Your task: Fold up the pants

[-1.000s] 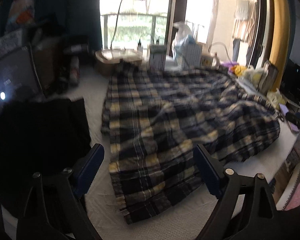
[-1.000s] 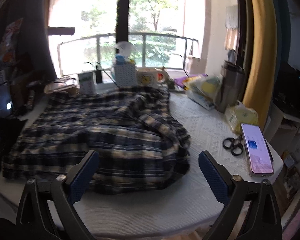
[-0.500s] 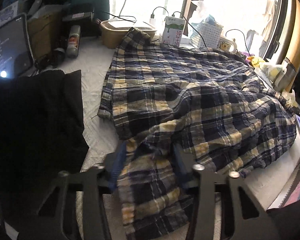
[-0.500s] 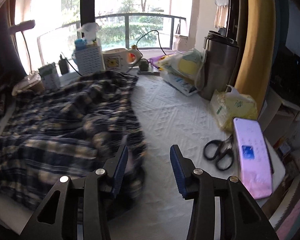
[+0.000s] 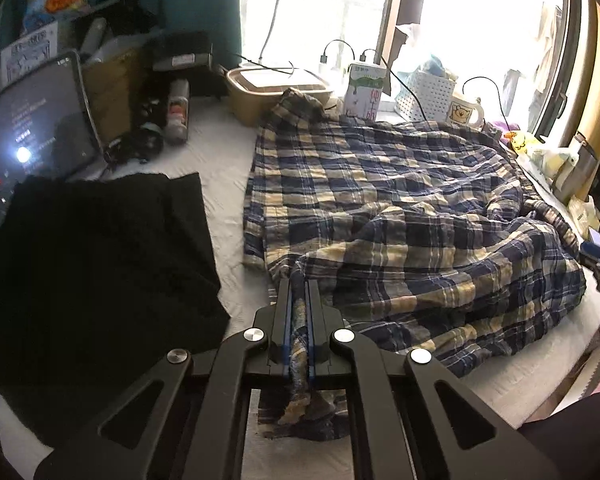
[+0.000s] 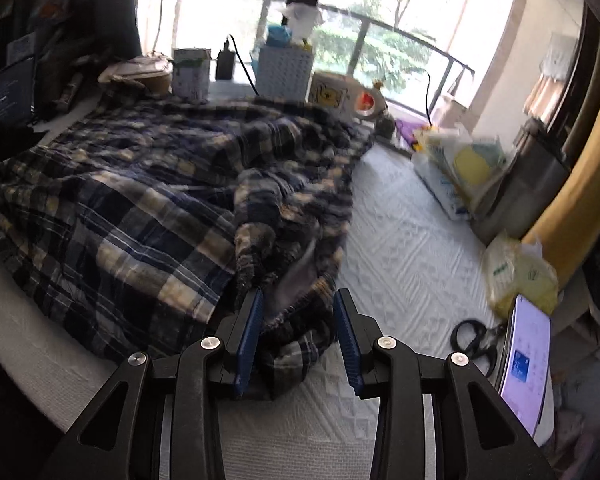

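The plaid pants [image 5: 400,216] in navy, cream and yellow lie rumpled across the white padded table [image 5: 220,168]. My left gripper [image 5: 299,292] is shut on a bunched near-left edge of the pants, with cloth hanging below the pads. In the right wrist view the pants [image 6: 140,200] fill the left half. My right gripper [image 6: 298,312] is partly open, its blue pads on either side of a bunched fold at the pants' near right corner, with a gap still showing.
A black garment [image 5: 92,264] lies left of the pants. A tablet [image 5: 32,136], box [image 5: 276,92], carton [image 5: 364,92], basket [image 6: 286,72] and mug [image 5: 464,112] line the back. Scissors [image 6: 472,340], a phone [image 6: 524,360], bags [image 6: 520,276] and a steel flask [image 6: 528,184] sit at right.
Both grippers went from wide open to closing on the pants. The left closed fully on the near-left edge and lifted it. The right moved onto the near right corner and narrowed.
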